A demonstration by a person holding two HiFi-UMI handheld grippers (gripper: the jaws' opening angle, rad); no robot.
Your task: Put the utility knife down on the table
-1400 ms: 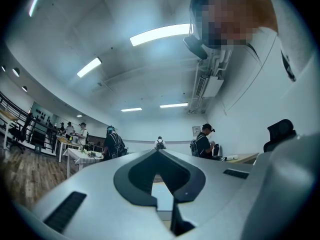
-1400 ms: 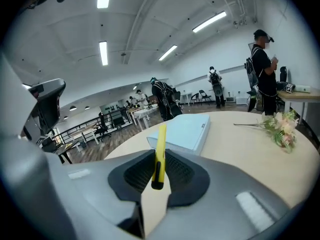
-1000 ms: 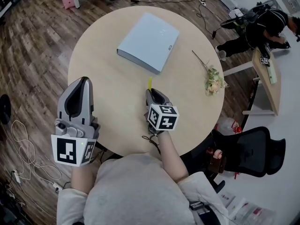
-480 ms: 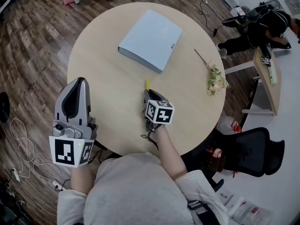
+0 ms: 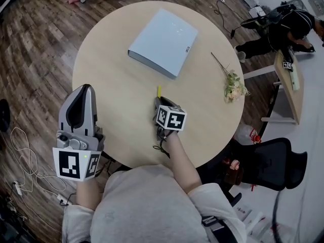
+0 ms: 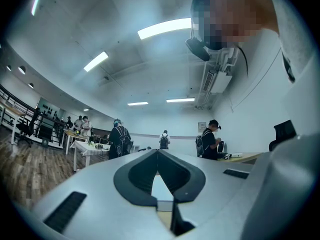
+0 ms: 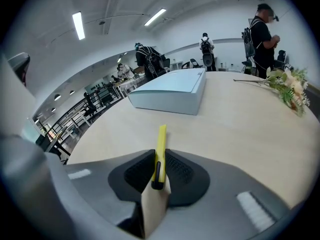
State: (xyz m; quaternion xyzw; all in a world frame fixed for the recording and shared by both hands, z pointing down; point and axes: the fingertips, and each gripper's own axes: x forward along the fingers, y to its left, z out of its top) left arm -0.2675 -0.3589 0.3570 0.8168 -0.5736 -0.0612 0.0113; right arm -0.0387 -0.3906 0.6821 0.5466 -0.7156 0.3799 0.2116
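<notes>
The right gripper [image 5: 158,101] has eased slightly left, still clamped on the yellow utility knife [image 7: 161,141] low over the table [image 5: 116,85]. Release looks close. The left gripper [image 5: 83,92] hangs closed and empty, near left.

The left gripper [image 5: 86,88] is held out at the person's left side, its jaws brought together with nothing between them — tips touching. The right gripper [image 5: 158,101] is carried ahead of the body on an outstretched forearm [image 5: 178,160], its jaws clamped on the yellow utility knife [image 7: 161,143] — marker cube uppermost.
</notes>
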